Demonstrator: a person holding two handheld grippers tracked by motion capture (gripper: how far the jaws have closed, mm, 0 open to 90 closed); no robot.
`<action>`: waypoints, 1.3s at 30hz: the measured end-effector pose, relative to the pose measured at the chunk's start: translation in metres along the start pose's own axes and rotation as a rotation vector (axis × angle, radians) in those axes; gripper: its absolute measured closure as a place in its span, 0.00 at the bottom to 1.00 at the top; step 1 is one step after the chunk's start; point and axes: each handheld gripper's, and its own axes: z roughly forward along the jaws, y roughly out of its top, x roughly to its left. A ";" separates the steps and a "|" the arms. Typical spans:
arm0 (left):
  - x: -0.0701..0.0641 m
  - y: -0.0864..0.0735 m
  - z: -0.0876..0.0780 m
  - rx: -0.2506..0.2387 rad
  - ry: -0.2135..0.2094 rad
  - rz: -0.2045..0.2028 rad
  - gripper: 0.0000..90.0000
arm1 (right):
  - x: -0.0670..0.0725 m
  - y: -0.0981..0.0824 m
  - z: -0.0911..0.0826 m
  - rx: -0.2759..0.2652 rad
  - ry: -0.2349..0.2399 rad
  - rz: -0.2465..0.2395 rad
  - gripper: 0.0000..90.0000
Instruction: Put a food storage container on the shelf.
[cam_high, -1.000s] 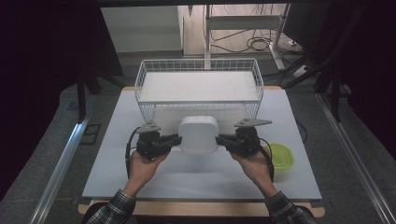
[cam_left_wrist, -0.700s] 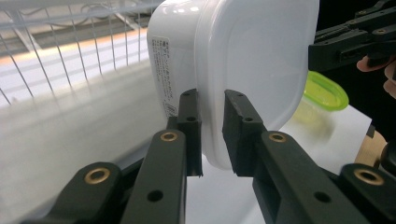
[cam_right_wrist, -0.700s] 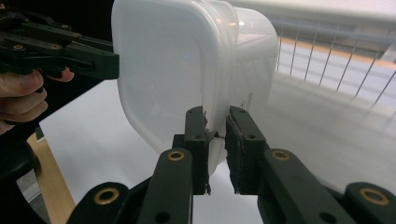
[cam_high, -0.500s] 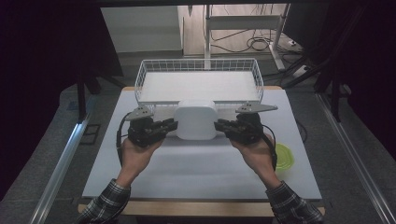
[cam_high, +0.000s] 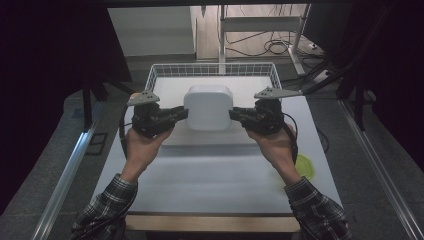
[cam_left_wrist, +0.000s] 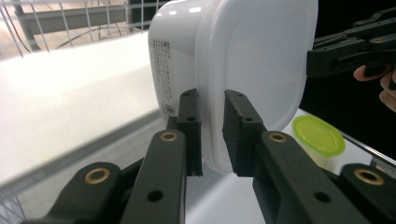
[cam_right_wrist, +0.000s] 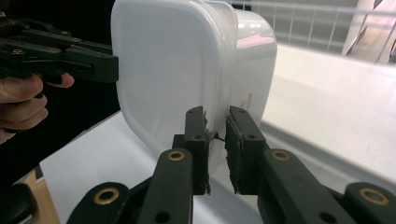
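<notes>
The only print I see stands on the side wall of the white container (cam_left_wrist: 233, 70) clamped in my jaws: a block of small dark lines with a small mark below it, near the rim in the left gripper view. In the right gripper view a shorter run of print sits on the same wall. None of it is legible.
</notes>
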 end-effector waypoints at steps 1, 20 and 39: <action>0.001 0.003 0.000 -0.004 0.004 0.001 0.87 | -0.001 0.003 0.001 -0.005 -0.001 -0.003 0.88; 0.034 0.028 0.030 0.012 0.012 -0.052 0.85 | -0.030 0.036 0.029 0.005 -0.044 0.022 0.87; 0.049 0.039 0.047 -0.020 -0.042 -0.091 0.71 | -0.050 0.046 0.047 0.018 -0.049 0.063 0.73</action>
